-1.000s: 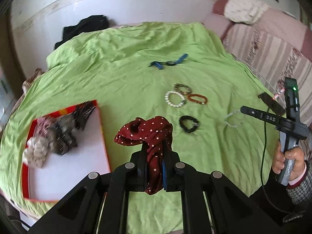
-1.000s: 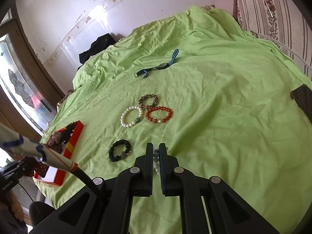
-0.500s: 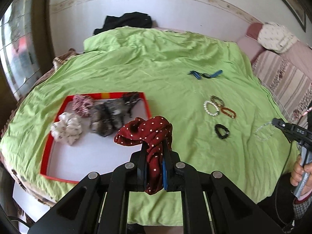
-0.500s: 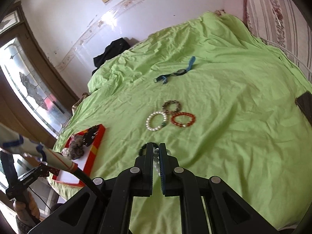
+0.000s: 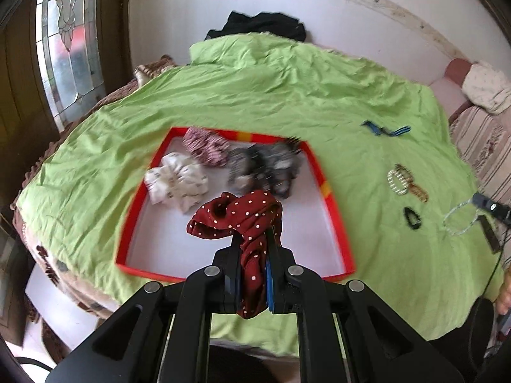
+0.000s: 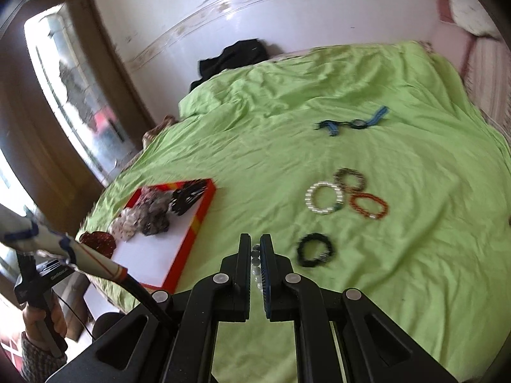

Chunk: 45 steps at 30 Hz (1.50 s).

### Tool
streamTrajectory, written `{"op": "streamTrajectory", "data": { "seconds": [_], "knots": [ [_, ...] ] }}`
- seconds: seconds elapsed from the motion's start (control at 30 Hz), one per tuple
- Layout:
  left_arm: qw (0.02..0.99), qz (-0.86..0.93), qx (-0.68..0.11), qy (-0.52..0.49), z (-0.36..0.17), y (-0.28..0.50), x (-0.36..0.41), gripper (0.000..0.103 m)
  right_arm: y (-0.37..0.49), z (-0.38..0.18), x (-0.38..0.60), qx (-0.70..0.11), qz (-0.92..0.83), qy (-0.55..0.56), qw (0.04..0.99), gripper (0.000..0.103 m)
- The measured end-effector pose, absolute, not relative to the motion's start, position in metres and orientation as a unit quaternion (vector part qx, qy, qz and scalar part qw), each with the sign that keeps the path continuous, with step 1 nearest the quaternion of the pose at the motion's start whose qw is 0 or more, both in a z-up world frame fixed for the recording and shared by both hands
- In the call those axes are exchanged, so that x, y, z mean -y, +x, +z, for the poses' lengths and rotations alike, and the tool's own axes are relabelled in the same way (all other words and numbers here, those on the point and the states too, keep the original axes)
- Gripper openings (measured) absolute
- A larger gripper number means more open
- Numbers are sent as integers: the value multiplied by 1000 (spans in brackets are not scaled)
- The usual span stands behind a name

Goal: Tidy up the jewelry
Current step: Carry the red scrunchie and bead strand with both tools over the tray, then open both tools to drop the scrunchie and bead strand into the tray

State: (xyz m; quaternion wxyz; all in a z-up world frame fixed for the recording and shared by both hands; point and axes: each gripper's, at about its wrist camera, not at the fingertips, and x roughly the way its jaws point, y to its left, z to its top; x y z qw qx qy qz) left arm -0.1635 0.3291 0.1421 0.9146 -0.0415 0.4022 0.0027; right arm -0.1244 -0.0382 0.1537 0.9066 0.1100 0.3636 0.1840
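The red-rimmed tray (image 5: 332, 204) lies near the bed's (image 5: 287, 95) left front edge, its white floor bare across the near half, while three scrunchies crowd the far half: a white one (image 5: 175, 182), a pink-striped one (image 5: 206, 146) and a grey one (image 5: 262, 169). The left tongs (image 5: 254, 255) hang over that bare near part, clamped on a dark red polka-dot scrunchie (image 5: 239, 220). The right tongs (image 6: 255, 265) sit over open green sheet just right of the tray, nearly closed on a strand of clear beads (image 6: 255, 261). Beyond them lie a black bracelet (image 6: 314, 250), a pearl bracelet (image 6: 324, 198), an orange bracelet (image 6: 369, 206), a dark beaded bracelet (image 6: 349, 178) and, farther off, a blue-strapped watch (image 6: 354, 123). Black clothing (image 5: 262, 25) is bunched at the far wall.
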Motion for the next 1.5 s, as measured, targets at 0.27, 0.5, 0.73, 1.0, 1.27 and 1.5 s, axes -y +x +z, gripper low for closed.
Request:
{"op": "streamTrajectory", "data": {
  "seconds": [0.27, 0.5, 0.73, 1.0, 1.27, 1.5],
  "knots": [
    [900, 46, -432, -21, 119, -134, -370, 11, -105, 162, -53, -371, 235, 44, 897, 7],
    [887, 57, -456, -47, 102, -112, -400, 11, -85, 149, -153, -401, 295, 9, 867, 7],
    [883, 59, -461, -61, 88, -103, -413, 11, -67, 123, -234, -435, 363, 47, 823, 7],
    [884, 67, -459, -62, 77, -101, -419, 13, -61, 77, -255, -468, 338, 12, 817, 7],
    [893, 65, -438, -74, 86, -111, -419, 25, -68, 66, -264, -474, 338, -18, 813, 7],
    [909, 93, -404, -44, 112, -134, -407, 51, -81, 75, -268, -450, 343, -39, 824, 38]
  ]
}}
